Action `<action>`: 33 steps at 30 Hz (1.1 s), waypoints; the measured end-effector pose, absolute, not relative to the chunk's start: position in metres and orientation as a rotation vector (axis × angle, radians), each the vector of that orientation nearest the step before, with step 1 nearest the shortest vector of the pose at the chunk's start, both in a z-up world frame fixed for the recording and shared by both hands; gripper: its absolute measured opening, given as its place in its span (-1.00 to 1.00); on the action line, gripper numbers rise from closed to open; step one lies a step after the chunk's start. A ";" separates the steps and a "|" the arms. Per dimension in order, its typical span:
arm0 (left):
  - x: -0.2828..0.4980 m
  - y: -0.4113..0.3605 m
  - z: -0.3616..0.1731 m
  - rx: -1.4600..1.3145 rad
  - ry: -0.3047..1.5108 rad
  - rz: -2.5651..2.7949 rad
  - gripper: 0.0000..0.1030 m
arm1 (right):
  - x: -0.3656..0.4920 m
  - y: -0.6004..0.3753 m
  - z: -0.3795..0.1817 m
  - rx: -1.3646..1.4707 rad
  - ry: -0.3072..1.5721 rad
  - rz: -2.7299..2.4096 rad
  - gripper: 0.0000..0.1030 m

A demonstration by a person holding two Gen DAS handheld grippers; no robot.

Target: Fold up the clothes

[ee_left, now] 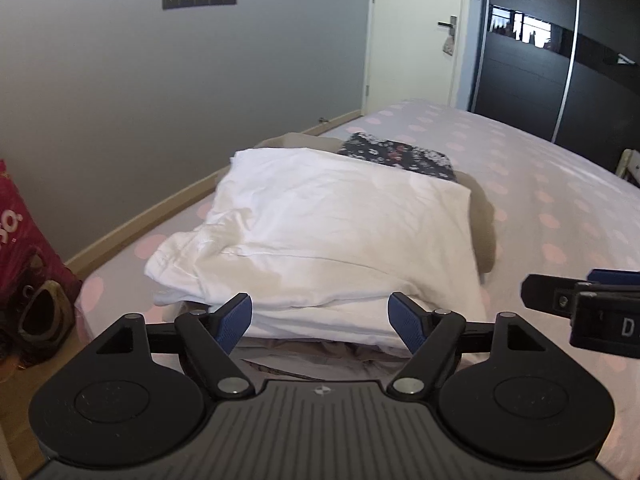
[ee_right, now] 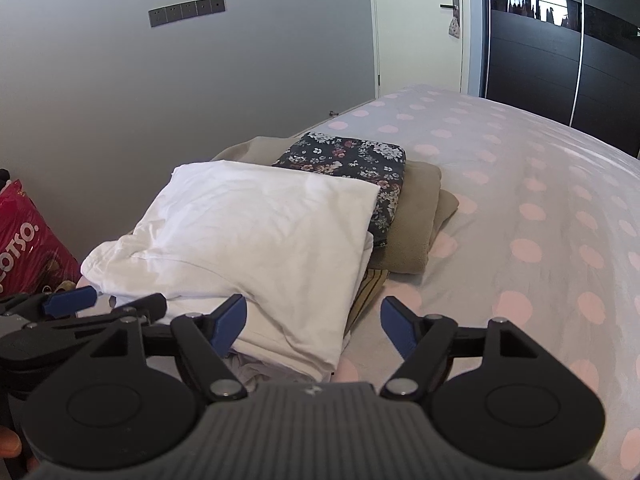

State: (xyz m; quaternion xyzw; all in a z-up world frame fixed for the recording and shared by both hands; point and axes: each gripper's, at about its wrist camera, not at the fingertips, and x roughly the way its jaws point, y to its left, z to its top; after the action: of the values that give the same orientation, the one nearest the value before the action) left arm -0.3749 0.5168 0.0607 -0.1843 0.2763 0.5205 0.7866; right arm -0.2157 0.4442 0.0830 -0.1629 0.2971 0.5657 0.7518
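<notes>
The white garment [ee_left: 320,232] hides most of the clothes beneath it, lying just ahead of the spread, empty left gripper [ee_left: 320,318] and right gripper [ee_right: 313,322].

Left gripper [ee_left: 320,320] and right gripper [ee_right: 313,322] side by side, both jaws spread wide, empty.

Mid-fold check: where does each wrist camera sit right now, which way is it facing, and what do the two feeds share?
Left wrist: on the left hand-held gripper, open, facing the folded white garment on the bed; the right hand-held gripper shows at right.
Right wrist: on the right gripper, open, facing the pile's right corner; the left gripper enters at left.
Shared: white garment, floral garment, beige garment, door.
</notes>
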 end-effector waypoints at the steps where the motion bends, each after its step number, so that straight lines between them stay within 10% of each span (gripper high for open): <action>1: -0.376 0.516 0.061 -0.393 0.586 1.127 0.44 | -0.218 0.444 0.081 -0.361 0.640 1.235 0.48; 33: -0.373 0.422 0.062 -0.280 0.622 1.225 0.47 | -0.233 0.350 0.070 -0.255 0.601 1.303 0.50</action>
State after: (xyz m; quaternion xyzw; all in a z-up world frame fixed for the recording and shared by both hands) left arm -0.3729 0.4217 0.0616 -0.1287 0.2863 0.5635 0.7642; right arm -0.2334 0.3503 0.0701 -0.1164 0.2748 0.5954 0.7460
